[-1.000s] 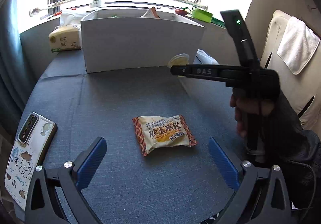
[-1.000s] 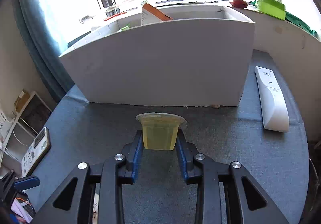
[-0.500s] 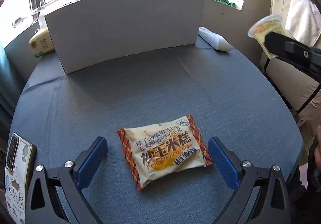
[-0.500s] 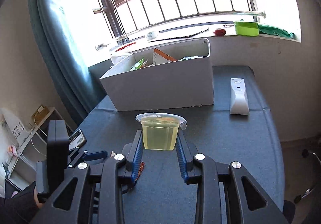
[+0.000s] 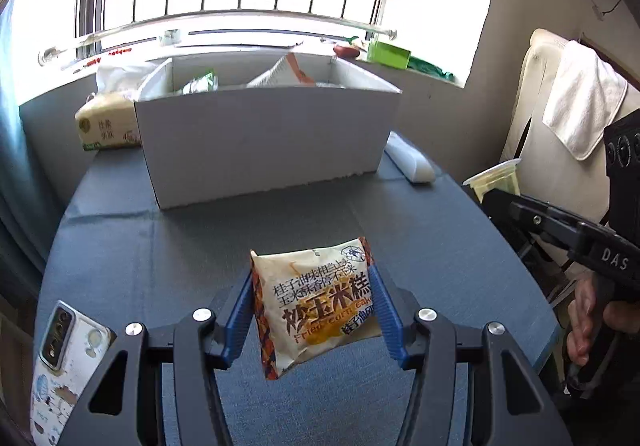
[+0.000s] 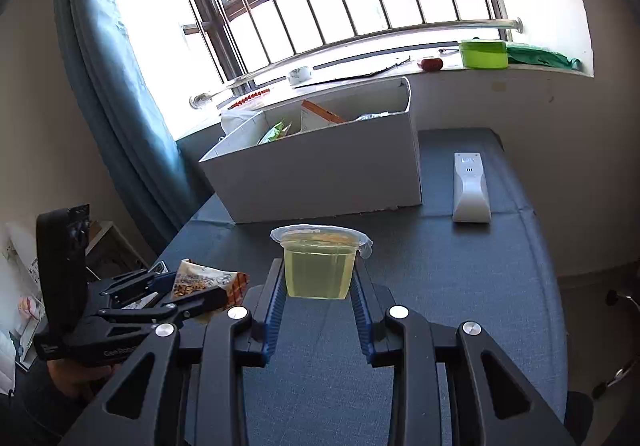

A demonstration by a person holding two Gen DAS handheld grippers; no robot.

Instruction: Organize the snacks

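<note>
Overhead, barred window [image 6: 360,6]; blue tabletop [image 5: 180,246]

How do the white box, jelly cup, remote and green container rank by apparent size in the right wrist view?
1. white box
2. jelly cup, enlarged by nearness
3. remote
4. green container

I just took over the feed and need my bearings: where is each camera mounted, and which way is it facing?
Left wrist: on the left gripper, facing the white box and window; its blue fingers pinch the corn cake packet; the person's right hand shows at right.
Right wrist: on the right gripper, facing the box from the table's right side; its fingers clamp the jelly cup; the left gripper shows lower left.
Shared: box, packet, cup, white remote, blue table.
</note>
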